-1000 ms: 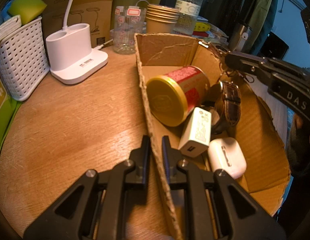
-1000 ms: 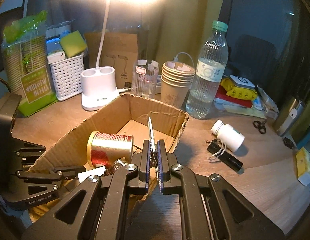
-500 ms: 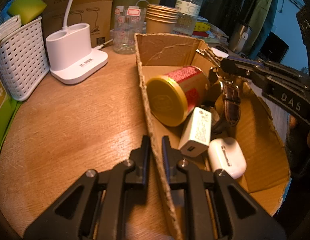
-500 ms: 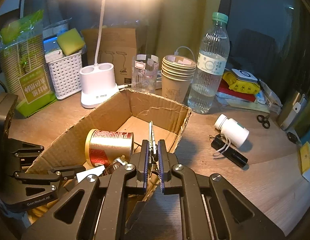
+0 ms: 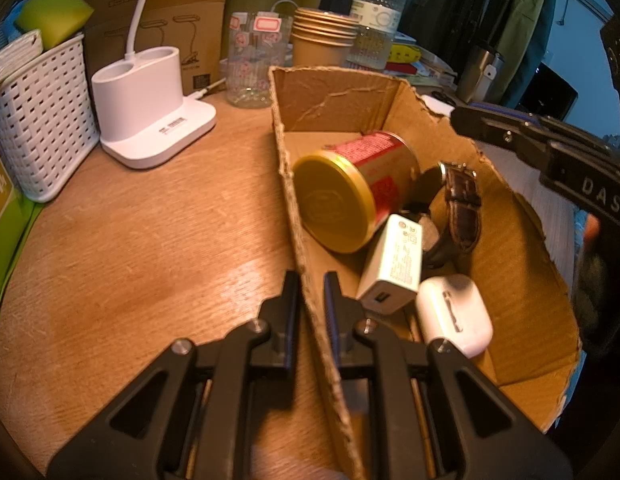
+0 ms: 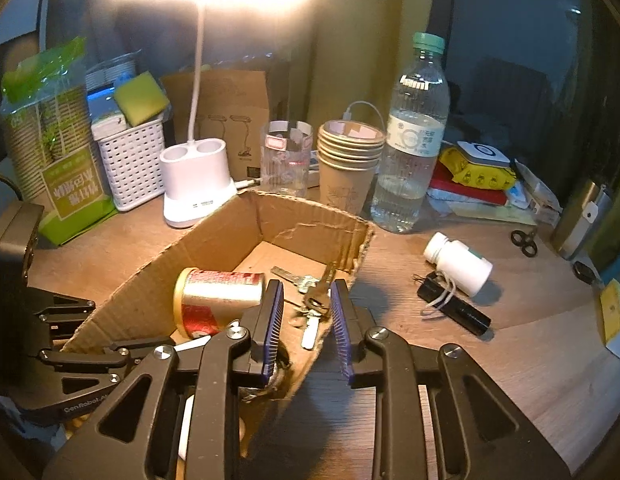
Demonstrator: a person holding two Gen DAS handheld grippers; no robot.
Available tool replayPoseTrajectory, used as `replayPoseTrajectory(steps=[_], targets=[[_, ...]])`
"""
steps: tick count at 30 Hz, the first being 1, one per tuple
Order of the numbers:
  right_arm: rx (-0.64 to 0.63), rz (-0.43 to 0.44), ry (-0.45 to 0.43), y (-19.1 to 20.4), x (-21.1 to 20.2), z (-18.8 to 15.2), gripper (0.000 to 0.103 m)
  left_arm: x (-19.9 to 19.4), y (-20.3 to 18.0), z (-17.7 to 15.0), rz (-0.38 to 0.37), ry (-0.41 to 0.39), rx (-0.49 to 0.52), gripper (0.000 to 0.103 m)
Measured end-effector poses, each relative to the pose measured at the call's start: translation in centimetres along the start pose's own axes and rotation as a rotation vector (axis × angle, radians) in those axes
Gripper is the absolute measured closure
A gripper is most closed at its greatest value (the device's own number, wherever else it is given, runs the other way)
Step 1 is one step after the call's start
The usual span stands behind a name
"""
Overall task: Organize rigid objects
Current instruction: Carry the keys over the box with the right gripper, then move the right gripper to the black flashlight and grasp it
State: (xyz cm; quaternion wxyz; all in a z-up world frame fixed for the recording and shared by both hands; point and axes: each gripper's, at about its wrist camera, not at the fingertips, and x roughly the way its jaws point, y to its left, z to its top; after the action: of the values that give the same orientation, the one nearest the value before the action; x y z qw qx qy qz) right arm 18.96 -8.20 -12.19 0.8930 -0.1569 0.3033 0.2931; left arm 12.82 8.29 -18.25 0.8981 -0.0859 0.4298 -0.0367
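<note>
Right claw [image 6: 305,312] is opening, releasing the stiff, light metal key bunch [image 6: 316,300] into the brown cardboard box [image 6: 310,220]; left claw [image 5: 311,300] is clenching its thin near-left wall.

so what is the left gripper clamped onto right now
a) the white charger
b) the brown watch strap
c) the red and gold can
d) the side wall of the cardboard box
d: in the left wrist view the left gripper has its jaws shut on the thin edge of the cardboard box, while the can, charger and watch lie loose inside.
</note>
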Motion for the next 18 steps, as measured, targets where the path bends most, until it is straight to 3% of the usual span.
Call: replayPoseTrajectory(steps=[18], targets=[[0.081, -0.087, -0.015, -4.6, -1.1, -0.7, 0.070, 0.0, 0.0, 0.0, 0.001, 0.000, 0.001, 0.089]])
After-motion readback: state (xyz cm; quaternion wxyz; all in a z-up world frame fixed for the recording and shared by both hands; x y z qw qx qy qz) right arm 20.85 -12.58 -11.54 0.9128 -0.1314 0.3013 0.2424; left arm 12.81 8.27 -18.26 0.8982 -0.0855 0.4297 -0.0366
